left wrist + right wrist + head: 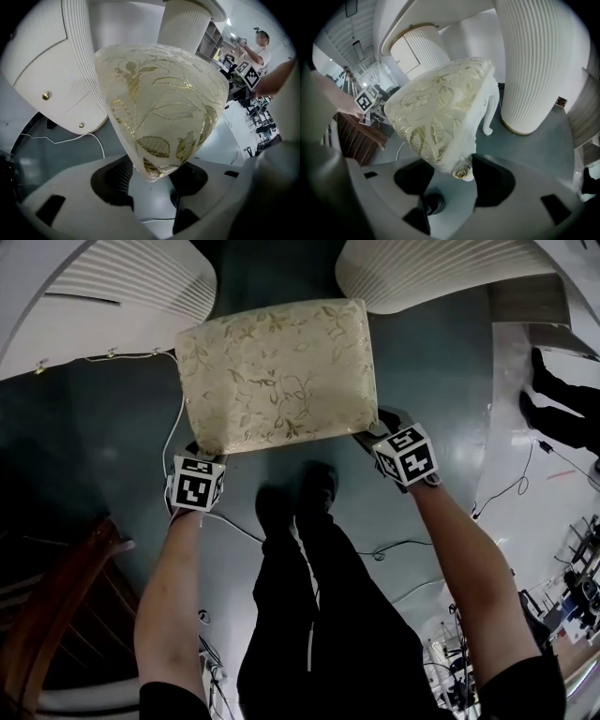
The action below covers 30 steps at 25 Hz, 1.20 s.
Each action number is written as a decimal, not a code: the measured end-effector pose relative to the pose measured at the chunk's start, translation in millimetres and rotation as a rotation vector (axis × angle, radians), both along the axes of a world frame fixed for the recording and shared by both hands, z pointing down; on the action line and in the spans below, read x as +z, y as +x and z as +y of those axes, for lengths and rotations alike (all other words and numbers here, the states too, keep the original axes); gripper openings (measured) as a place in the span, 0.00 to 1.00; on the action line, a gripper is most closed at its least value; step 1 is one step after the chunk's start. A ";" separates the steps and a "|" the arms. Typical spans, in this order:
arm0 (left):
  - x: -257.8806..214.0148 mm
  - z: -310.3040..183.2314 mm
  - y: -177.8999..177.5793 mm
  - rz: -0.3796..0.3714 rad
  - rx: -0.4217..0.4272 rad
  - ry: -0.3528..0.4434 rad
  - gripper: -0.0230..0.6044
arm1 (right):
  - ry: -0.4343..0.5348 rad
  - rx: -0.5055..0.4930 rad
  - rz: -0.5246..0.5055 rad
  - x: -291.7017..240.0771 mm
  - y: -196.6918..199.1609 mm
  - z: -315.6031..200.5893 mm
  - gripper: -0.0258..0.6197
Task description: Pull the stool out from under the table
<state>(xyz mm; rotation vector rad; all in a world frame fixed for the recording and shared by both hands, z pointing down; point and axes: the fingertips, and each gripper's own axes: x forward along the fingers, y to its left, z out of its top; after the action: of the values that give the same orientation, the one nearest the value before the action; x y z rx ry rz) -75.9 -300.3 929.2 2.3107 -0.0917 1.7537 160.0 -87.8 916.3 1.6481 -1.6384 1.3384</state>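
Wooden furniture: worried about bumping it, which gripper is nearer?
Left. The left gripper, on the stool's corner, sits beside the wooden furniture; the right gripper holds the other corner.
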 end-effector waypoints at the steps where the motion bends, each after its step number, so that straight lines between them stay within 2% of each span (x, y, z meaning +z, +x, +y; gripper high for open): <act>1: 0.3 1.3 -1.0 -0.001 0.001 -0.005 0.39 | -0.006 -0.003 -0.001 0.1 -0.9 1.1 0.44; 7: 0.5 -3.0 -3.2 0.002 0.020 -0.020 0.39 | -0.052 -0.008 -0.006 0.9 -8.2 2.6 0.44; 11: -3.2 -5.0 -3.4 0.001 0.044 -0.027 0.40 | -0.073 0.033 0.005 -5.0 -14.2 6.0 0.44; 14: -10.2 -5.9 -7.4 -0.026 0.057 -0.048 0.40 | -0.090 0.062 0.006 -7.8 -18.8 4.3 0.44; 19: -16.9 5.9 -8.8 -0.059 0.049 -0.081 0.41 | -0.089 0.194 -0.001 -15.3 -5.1 6.9 0.42; 23: -25.7 9.9 -12.5 -0.022 -0.006 -0.089 0.40 | -0.064 0.255 -0.002 -31.1 -5.6 7.3 0.33; 24: -30.0 9.1 -14.1 -0.004 -0.007 -0.081 0.37 | -0.068 0.258 0.002 -33.8 -8.6 8.3 0.34; 27: -46.6 7.2 -14.2 0.050 0.008 -0.068 0.37 | -0.090 0.229 0.050 -39.8 -6.1 11.9 0.42; 30: -67.6 9.2 -7.0 0.083 0.042 -0.072 0.37 | -0.105 0.096 0.111 -43.4 3.3 8.1 0.48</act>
<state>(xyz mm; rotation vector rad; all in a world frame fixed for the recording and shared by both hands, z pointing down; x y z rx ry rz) -83.0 -291.2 861.6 2.3458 0.0345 1.6499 163.3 -79.7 872.9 1.7254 -1.4173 1.3296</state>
